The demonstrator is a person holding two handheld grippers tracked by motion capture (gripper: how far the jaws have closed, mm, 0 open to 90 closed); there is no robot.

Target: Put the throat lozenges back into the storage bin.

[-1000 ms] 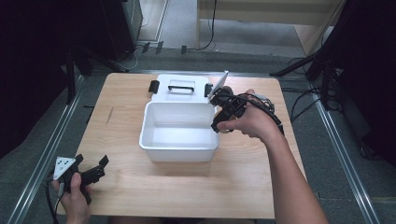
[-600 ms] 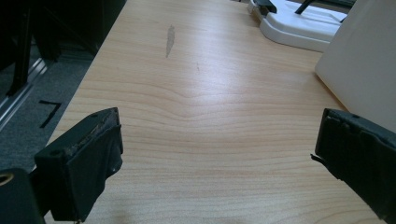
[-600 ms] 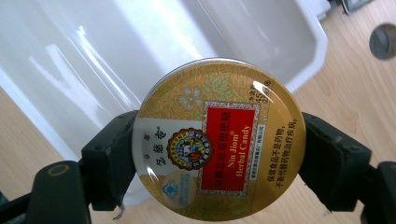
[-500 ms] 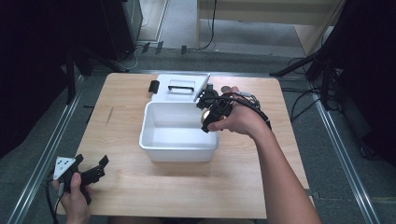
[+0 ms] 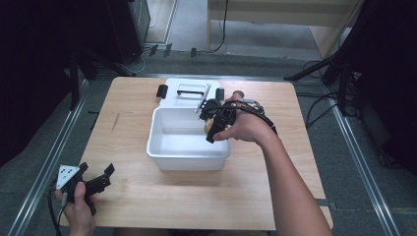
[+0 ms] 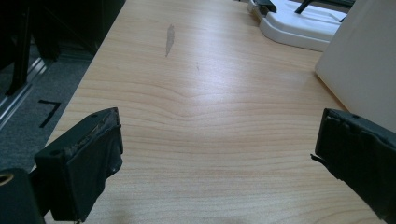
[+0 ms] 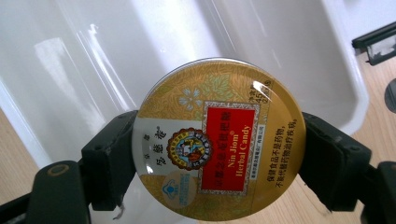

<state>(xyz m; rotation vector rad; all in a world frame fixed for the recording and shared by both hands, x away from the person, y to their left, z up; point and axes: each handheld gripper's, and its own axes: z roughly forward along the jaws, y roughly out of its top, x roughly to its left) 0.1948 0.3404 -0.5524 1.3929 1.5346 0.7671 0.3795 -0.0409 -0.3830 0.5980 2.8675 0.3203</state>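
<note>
A round gold candy tin point(image 7: 219, 140) with a red label is clamped by its rim between the two black jaws of my right gripper point(image 7: 219, 161). In the high view that gripper point(image 5: 215, 124) hovers over the right rim of the white plastic bin point(image 5: 173, 154), with the tin point(image 5: 209, 126) showing as a small gold patch at its tip. The bin's white inside point(image 7: 107, 51) lies right under the tin. My left gripper point(image 5: 93, 183) rests at the table's near left corner, open, with bare wood between its jaws point(image 6: 210, 154).
The bin's white lid point(image 5: 187, 93) with black latches lies flat behind the bin, and its edge point(image 6: 299, 28) appears far off in the left gripper view. The wooden table point(image 5: 133, 201) has free surface in front and left of the bin. A dark smudge point(image 6: 169, 37) marks the wood.
My right gripper has carried the tin leftward and down, from above the lid's right side to over the bin's right rim. The left gripper has stayed in place.
</note>
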